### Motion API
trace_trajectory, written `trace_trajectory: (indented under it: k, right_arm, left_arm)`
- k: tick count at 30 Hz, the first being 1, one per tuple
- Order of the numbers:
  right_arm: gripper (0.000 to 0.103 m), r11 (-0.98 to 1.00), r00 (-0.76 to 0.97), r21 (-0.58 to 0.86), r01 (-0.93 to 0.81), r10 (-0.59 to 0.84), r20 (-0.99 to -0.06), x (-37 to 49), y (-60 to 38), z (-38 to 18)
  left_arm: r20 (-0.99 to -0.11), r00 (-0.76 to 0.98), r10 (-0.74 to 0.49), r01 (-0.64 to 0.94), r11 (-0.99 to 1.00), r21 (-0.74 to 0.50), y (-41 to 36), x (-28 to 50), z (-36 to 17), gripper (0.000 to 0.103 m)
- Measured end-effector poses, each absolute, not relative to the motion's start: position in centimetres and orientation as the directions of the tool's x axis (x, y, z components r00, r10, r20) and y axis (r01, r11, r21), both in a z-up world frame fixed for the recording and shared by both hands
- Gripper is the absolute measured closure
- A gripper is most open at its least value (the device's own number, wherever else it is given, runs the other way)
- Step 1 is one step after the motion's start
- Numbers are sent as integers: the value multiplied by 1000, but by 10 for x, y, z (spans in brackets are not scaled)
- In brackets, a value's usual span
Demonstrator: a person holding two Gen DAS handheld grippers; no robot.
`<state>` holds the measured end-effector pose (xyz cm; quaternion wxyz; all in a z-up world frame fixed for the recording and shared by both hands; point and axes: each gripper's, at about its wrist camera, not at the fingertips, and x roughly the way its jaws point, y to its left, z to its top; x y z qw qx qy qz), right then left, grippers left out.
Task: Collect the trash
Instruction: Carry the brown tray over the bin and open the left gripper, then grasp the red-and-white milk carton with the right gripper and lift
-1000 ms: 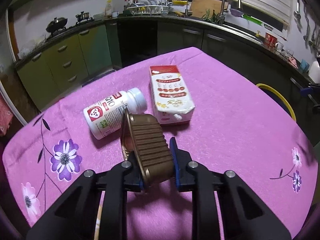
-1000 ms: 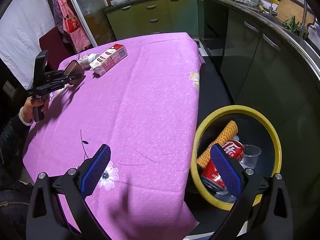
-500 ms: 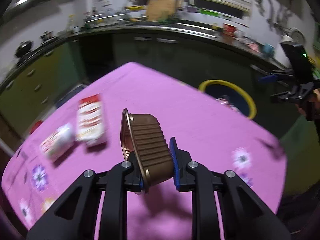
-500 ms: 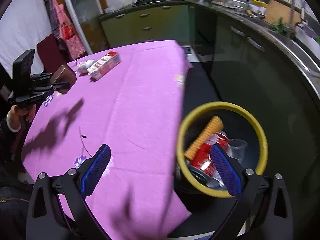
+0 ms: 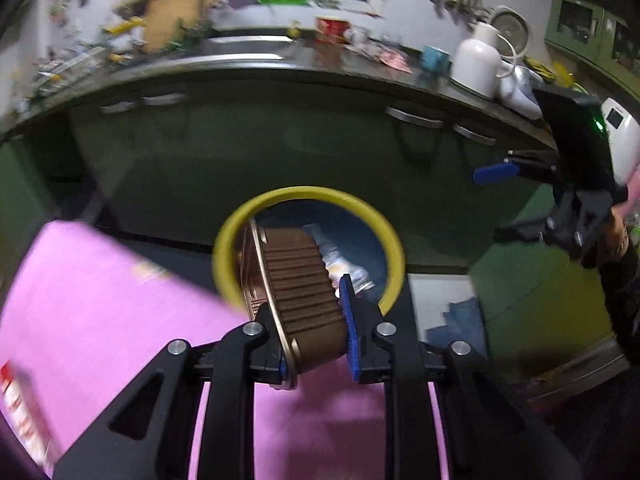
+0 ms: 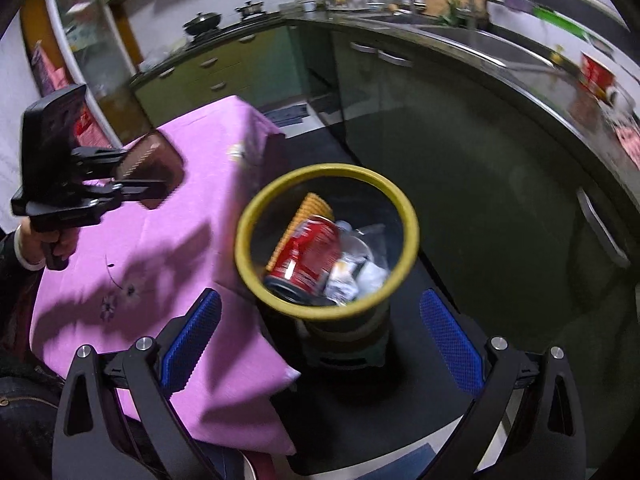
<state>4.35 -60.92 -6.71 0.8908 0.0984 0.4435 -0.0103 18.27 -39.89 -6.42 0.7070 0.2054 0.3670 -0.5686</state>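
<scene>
My left gripper (image 5: 316, 322) is shut on a brown ribbed plastic tray (image 5: 298, 280) and holds it above the table edge, pointing at the yellow-rimmed trash bin (image 5: 384, 220) on the floor. The same tray (image 6: 150, 164) and left gripper (image 6: 160, 184) show in the right wrist view over the pink tablecloth (image 6: 168, 248). My right gripper (image 6: 320, 332) is open and empty, hovering near the bin (image 6: 328, 312), which holds a red can (image 6: 308, 256), a yellow ribbed piece and crumpled wrappers.
A red and white carton (image 5: 20, 412) lies on the pink table (image 5: 100, 300) at far left, blurred. Dark green cabinets (image 5: 280, 140) and a counter stand behind the bin. The right gripper (image 5: 496, 172) shows at the right.
My left gripper has swung right with the tray, from facing the table to facing the bin. The right gripper has turned toward the bin, now centred in its view.
</scene>
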Motion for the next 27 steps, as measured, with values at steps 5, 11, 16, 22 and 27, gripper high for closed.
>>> trace_trajectory:
  k: [5,11,16,22,27]
  right_arm:
    - [5,970,602,192,147,67,-796,28,-631,-78]
    - [5,963,596,209,169,69,-800,20,-643,-84]
    - [5,964,595,211,159,77,-800,21,-641,-86]
    - [5,972,597,199,122,88,-798,34,-624,-78]
    - [5,983,597,181,22,132,-791,60,-594,-65]
  left_arm:
    - [-773,1,-635,963,208,-169,-471,181,-87,82]
    - [-769,-27,-639,954,212,-210,-512,187,-104,38]
    - [-749,13,-663,947,249,-204,-494,189,-89,38]
    - [-697,171,-697,925,357,-130,-403,178,-54,38]
    - [-677,286,-678,866,485,-120,-299,163,-42,36]
